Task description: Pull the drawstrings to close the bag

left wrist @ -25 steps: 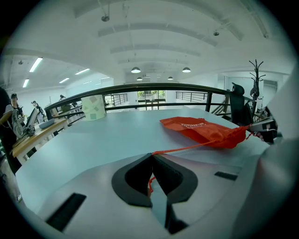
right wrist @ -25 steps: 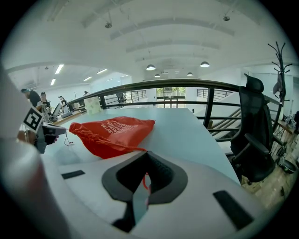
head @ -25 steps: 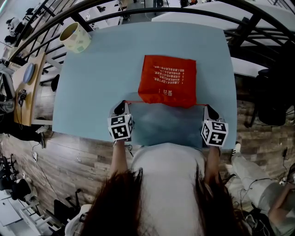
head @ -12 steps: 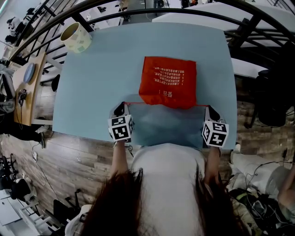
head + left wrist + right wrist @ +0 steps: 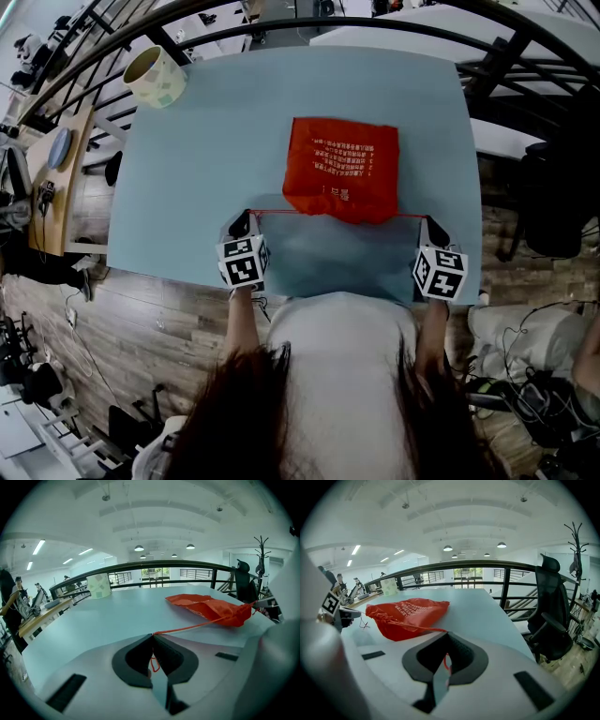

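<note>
Head view shows the red bag (image 5: 341,169) lying flat on the pale blue counter (image 5: 206,141), just ahead of and between the two grippers, its gathered mouth on the side nearest them. The left hand-held gripper (image 5: 246,217) sits off the mouth's left corner and the right hand-held gripper (image 5: 427,222) off its right. The red drawstring (image 5: 281,210) runs taut in a straight line from one to the other along the mouth. In the left gripper view, the left hand-held gripper (image 5: 153,634) is clamped tight on the drawstring (image 5: 197,626), which leads ahead and right to the bag (image 5: 211,607). In the right gripper view, the right hand-held gripper (image 5: 446,633) likewise pinches the drawstring (image 5: 417,629), with the bag (image 5: 405,613) ahead and left. What the bag contains cannot be seen. White lines of print cover its top face, too small to read. A pale cylinder (image 5: 155,77) stands well beyond the left hand-held gripper, at the counter's far corner.
</note>
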